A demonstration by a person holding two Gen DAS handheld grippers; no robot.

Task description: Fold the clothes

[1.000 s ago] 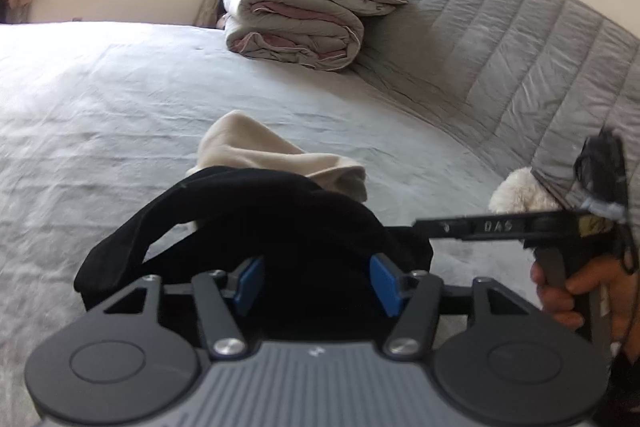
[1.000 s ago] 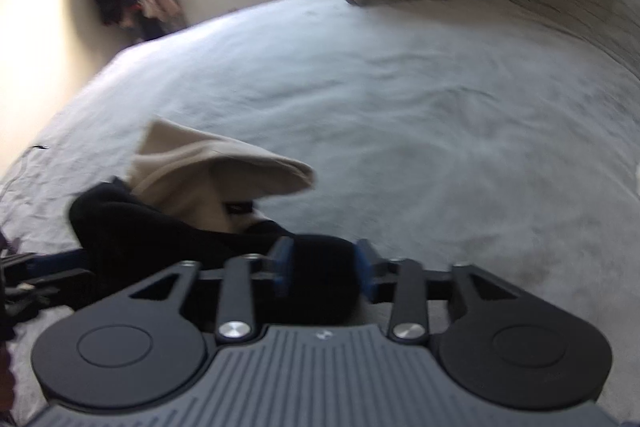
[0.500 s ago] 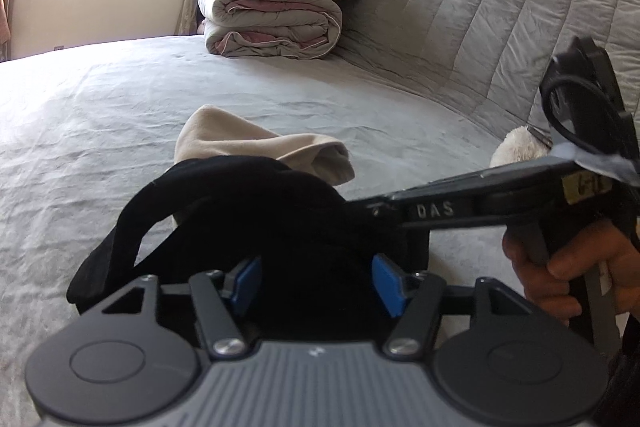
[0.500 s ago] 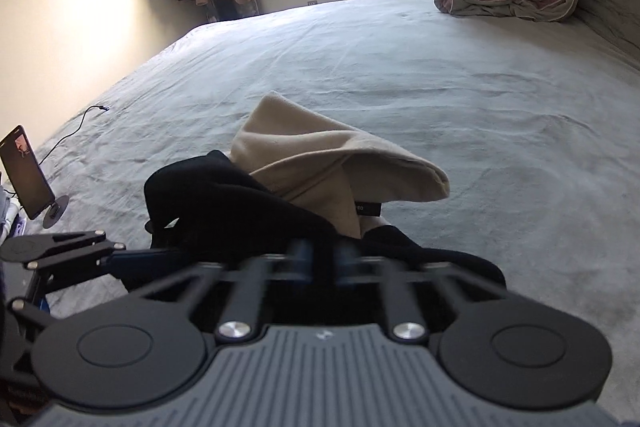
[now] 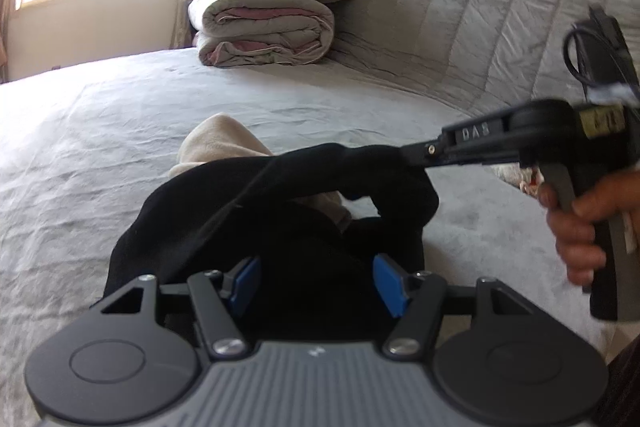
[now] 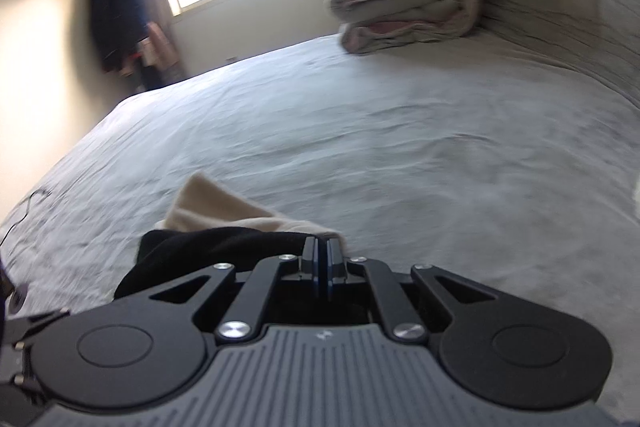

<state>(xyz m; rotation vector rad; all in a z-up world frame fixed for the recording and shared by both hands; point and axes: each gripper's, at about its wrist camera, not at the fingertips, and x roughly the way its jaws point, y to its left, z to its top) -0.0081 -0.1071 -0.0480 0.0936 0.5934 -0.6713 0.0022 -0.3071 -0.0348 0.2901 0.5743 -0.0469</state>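
Note:
A black garment lies bunched on the grey bed, on top of a beige garment. My left gripper is open just above the black cloth, which fills the space between its blue pads without being pinched. My right gripper comes in from the right, shut on an edge of the black garment and holding it up off the pile as a taut band. In the right wrist view the right gripper has its pads together, with the black garment and the beige garment just beyond.
A folded duvet with pillows on it sits at the far end against the quilted headboard. A person's hand grips the right tool's handle. Dark clothes hang beside the window. A cable lies at the bed's left edge.
The right gripper's jaws closed on the black garment's edge and lifted it, stretching the cloth upward to the right. The left gripper stayed open and shifted a little over the pile.

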